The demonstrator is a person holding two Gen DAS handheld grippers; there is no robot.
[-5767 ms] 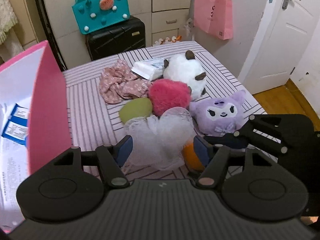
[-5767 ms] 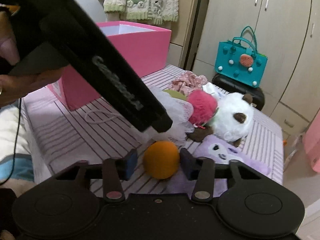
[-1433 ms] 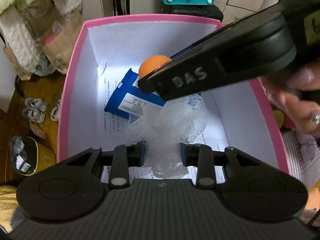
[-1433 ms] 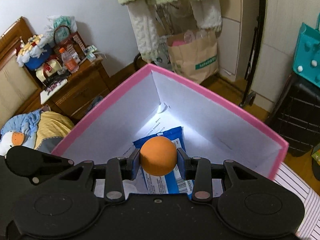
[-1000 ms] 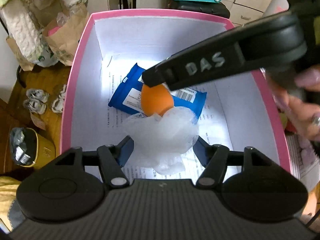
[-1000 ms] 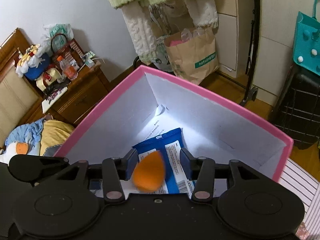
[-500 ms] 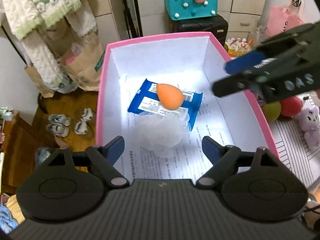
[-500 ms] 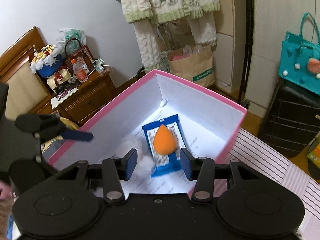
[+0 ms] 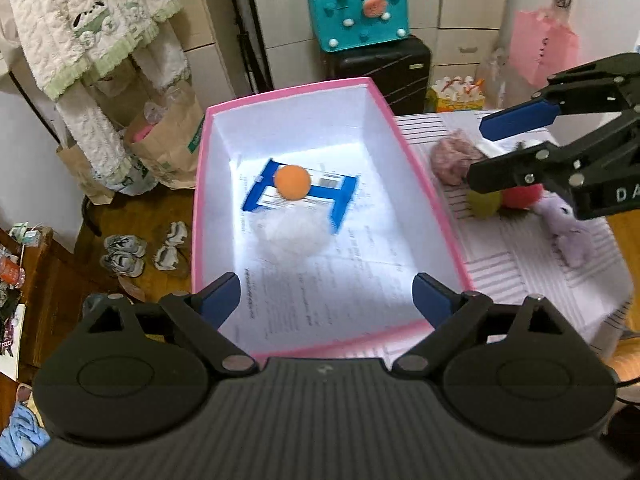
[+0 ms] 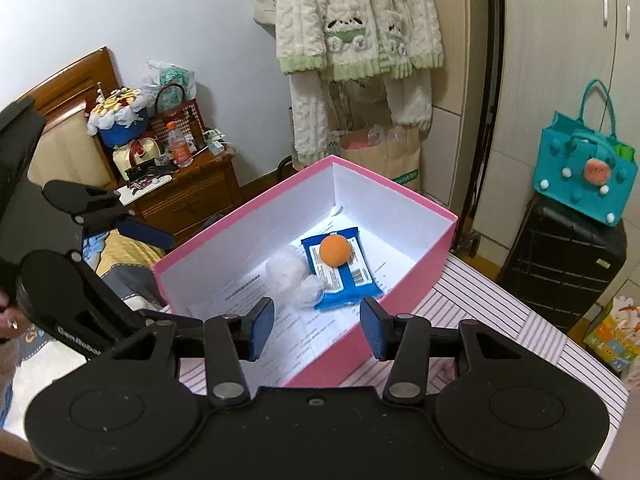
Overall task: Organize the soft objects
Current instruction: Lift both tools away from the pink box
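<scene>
two soft things, orange sponge (image 10: 335, 251) and white mesh puff (image 10: 289, 276), lie in your pink box (image 10: 420, 280) at the bed's (image 9: 532, 280) corner. your left claw (image 9: 326, 294) is opening, empty; your right claw (image 10: 317, 330) stands apart, empty, likely freed for the bed's remaining toys.

In the box (image 9: 294, 94), the sponge (image 9: 292, 182) sits on the packet (image 9: 342, 197), apparently touching the mesh puff (image 9: 294, 232).

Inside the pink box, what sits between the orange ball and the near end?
In the left wrist view, the white mesh puff lies just nearer than the orange ball; beyond it toward the box's near end, only printed paper.
</scene>
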